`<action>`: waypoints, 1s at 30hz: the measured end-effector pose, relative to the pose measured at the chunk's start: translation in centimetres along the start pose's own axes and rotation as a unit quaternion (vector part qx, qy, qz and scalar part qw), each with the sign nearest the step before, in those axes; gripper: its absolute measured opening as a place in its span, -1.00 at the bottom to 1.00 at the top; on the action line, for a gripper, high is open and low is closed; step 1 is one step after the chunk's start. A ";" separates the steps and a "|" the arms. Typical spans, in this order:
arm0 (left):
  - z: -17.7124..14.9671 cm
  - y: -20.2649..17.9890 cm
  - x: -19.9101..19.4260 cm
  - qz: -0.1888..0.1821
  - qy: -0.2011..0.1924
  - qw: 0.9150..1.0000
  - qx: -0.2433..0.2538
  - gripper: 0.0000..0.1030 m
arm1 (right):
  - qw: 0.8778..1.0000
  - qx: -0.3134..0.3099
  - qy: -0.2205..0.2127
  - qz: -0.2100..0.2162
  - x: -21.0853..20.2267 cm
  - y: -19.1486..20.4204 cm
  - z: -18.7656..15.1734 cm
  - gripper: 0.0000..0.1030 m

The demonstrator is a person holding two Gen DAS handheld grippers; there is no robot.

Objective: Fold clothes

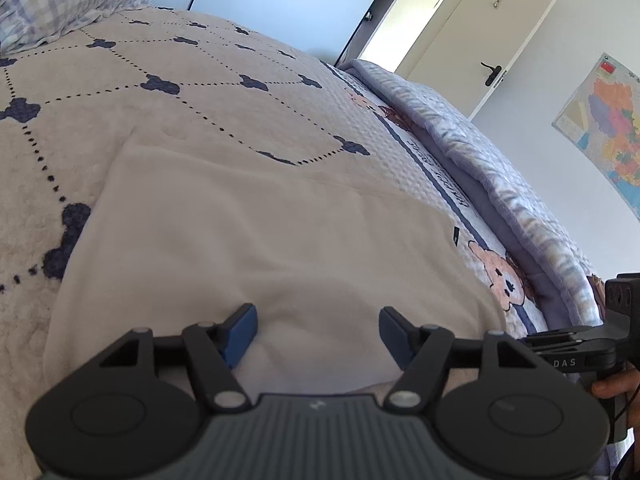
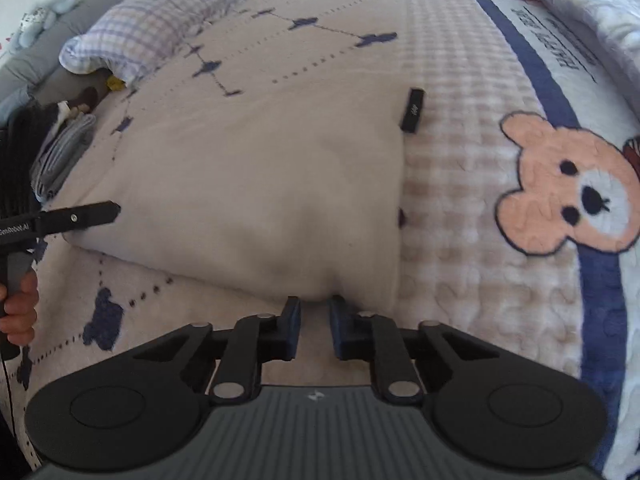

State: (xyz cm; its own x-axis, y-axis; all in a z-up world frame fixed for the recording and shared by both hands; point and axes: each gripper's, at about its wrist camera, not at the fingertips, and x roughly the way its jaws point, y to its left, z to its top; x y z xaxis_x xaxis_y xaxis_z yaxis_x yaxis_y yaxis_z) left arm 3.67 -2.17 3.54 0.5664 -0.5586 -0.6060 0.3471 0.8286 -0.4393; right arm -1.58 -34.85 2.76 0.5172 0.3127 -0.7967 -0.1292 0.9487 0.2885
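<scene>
A cream garment [image 1: 260, 240] lies flat on the quilted bedspread [image 1: 180, 80], with a small black label [image 2: 412, 110] at its far right corner. My left gripper [image 1: 318, 328] stands open over the garment's near part, and a soft bulge of cloth rises between its blue pads [image 1: 244, 326] without being pressed. In the right wrist view the same garment [image 2: 260, 180] spreads ahead of my right gripper [image 2: 316, 320]. Its jaws stand narrow at the near edge, pinching a puckered fold of the cloth. The left gripper's finger [image 2: 80, 214] shows at the garment's left edge, held by a hand [image 2: 18, 308].
A plaid pillow [image 2: 160, 20] lies at the head of the bed, and folded grey clothes [image 2: 60, 152] sit at the left edge. A blue-white quilt [image 1: 500, 168] runs along the far side. A bear picture [image 2: 568, 184] marks the bedspread. A door [image 1: 500, 40] and a wall map [image 1: 608, 128] are beyond.
</scene>
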 end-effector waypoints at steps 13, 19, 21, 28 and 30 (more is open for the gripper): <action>-0.5 -4.5 -1.3 -0.051 -0.085 0.994 0.041 0.44 | 0.921 0.353 -0.111 0.122 0.0 -2.0 -3.6 0.55; -2.2 -3.8 1.6 -0.069 -0.051 0.996 -0.003 0.49 | 0.894 0.401 -0.174 0.102 -0.1 -1.5 -4.1 0.55; -2.3 -3.6 1.8 -0.068 -0.049 0.996 -0.019 0.49 | 0.888 0.408 -0.192 0.092 -0.1 -1.4 -4.3 0.52; -2.6 -3.8 2.0 -0.061 -0.041 0.997 -0.012 0.49 | 0.902 0.335 -0.271 0.009 -0.5 1.2 -3.8 -0.60; -2.3 -3.2 2.0 -0.075 -0.038 0.996 -0.032 0.49 | 0.911 0.294 -0.290 -0.004 -1.0 2.5 -3.0 -0.62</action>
State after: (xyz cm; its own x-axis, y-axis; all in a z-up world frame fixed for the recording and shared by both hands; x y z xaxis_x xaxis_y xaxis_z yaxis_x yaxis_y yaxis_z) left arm 1.93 -6.00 2.22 0.5668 -0.6695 -0.4802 0.3853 0.7306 -0.5638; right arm -4.99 -32.68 2.72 0.8985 0.0667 -0.4339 0.2635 0.7086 0.6546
